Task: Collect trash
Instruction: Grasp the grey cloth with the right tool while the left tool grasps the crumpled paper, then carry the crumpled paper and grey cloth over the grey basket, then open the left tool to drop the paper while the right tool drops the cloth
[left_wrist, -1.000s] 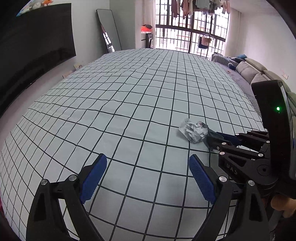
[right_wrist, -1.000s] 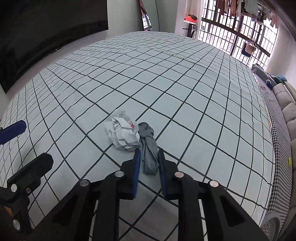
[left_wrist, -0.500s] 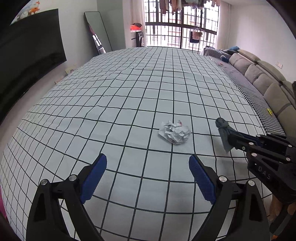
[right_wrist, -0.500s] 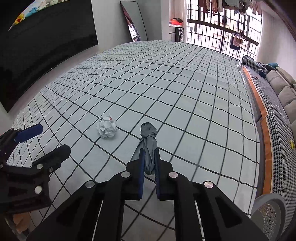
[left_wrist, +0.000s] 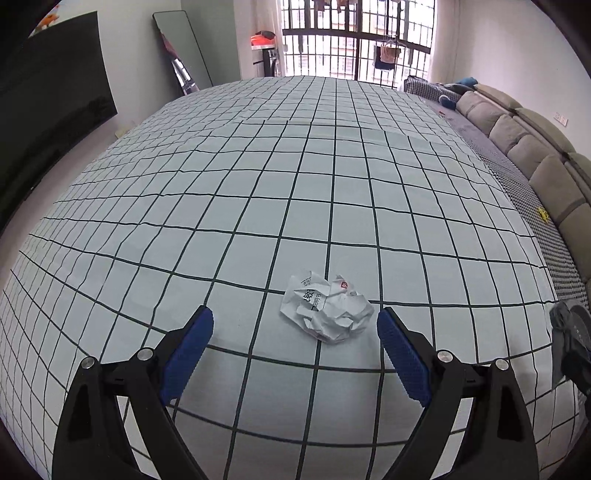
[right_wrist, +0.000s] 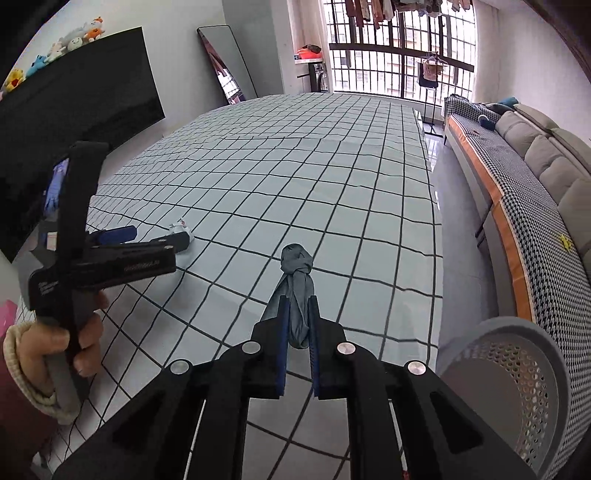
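The left gripper (left_wrist: 295, 325), jaws wide, is straddling the light, crushable paper wad (left_wrist: 327, 314) on the checked bench (left_wrist: 258, 184), while the right gripper (right_wrist: 297, 336) is pinching a limp grey rag (right_wrist: 295, 288).

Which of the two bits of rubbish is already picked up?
The knotted grey cloth scrap, clamped in the right gripper. The crumpled white paper ball lies on the checked sheet, loose between the open left gripper.
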